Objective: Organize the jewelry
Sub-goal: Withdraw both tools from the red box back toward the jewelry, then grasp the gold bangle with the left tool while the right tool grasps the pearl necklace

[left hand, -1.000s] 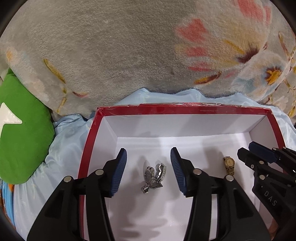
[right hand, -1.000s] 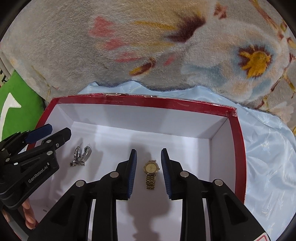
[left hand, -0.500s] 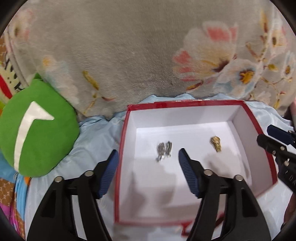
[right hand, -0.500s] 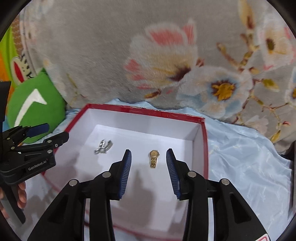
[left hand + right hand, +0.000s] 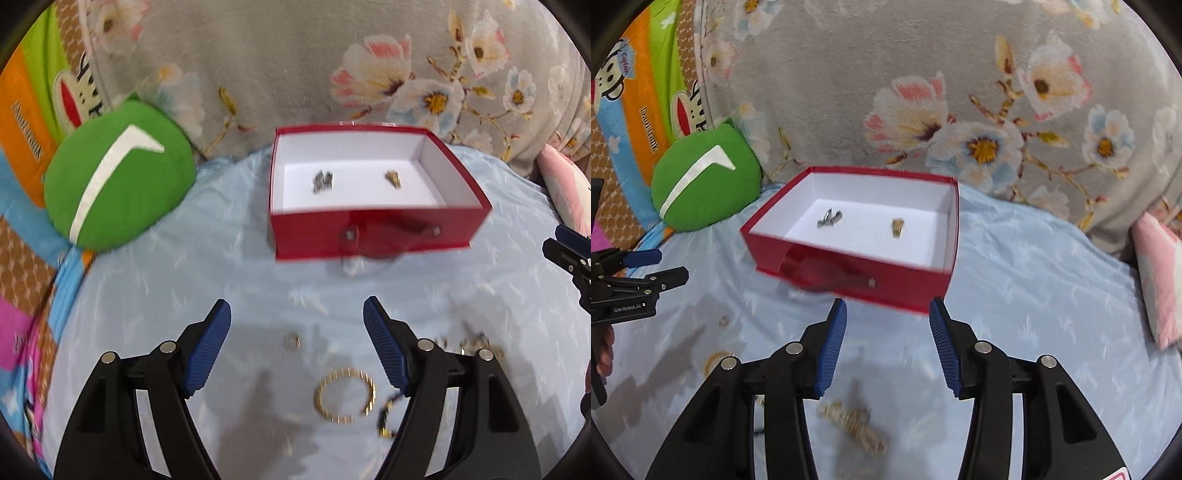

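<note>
Left gripper (image 5: 297, 345): jaws wide, empty; ring (image 5: 292, 340) between them, gold bracelet (image 5: 343, 395) just below. Right gripper (image 5: 888, 345): jaws opening, empty; gold chain (image 5: 855, 428) near beneath. Box (image 5: 373, 236) beyond holds two watches. Step: fetching next piece; calls for lowering onto bed (image 5: 221, 280).

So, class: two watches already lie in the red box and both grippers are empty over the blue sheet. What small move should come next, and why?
Probably lower the left gripper onto the gold bracelet. It lies loose on the blue sheet just below the open, empty jaws, outside the red box. The right gripper, its jaws opening, has a pale gold chain below it.
</note>
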